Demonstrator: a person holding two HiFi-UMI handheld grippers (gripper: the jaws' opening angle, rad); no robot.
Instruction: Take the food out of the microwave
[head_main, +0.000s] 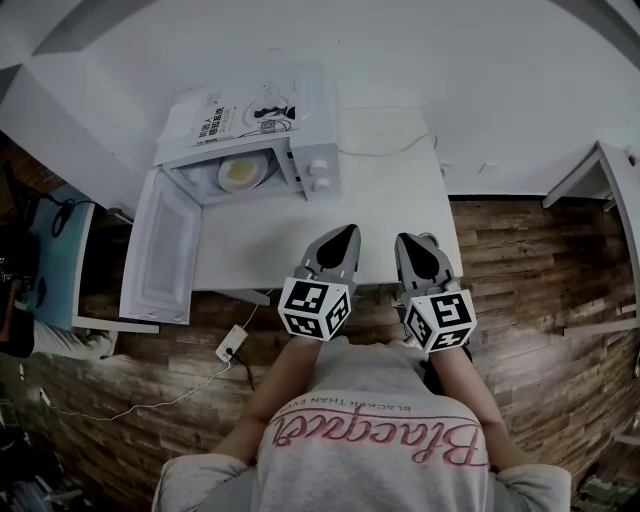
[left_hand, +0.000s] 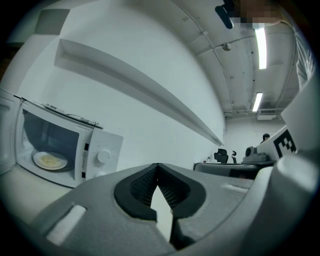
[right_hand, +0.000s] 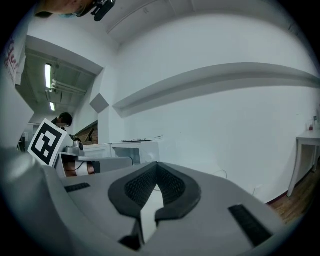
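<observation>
A white microwave (head_main: 300, 150) stands at the far left of a white table (head_main: 390, 200), its door (head_main: 160, 250) swung wide open toward me. Inside it a plate of pale food (head_main: 241, 172) rests on the turntable. In the left gripper view the plate of food (left_hand: 49, 160) shows through the microwave's opening (left_hand: 65, 150). My left gripper (head_main: 350, 232) and right gripper (head_main: 408, 240) hover side by side over the table's near edge, right of the microwave and apart from it. Both are shut and hold nothing: the left gripper (left_hand: 158, 167) and right gripper (right_hand: 157, 165) have their pads meeting at the tips.
A printed booklet (head_main: 245, 110) lies on top of the microwave. A thin cable (head_main: 385, 150) runs across the table behind it. A power strip (head_main: 232, 343) lies on the wooden floor below the table. Another white table (head_main: 600, 180) stands at the right.
</observation>
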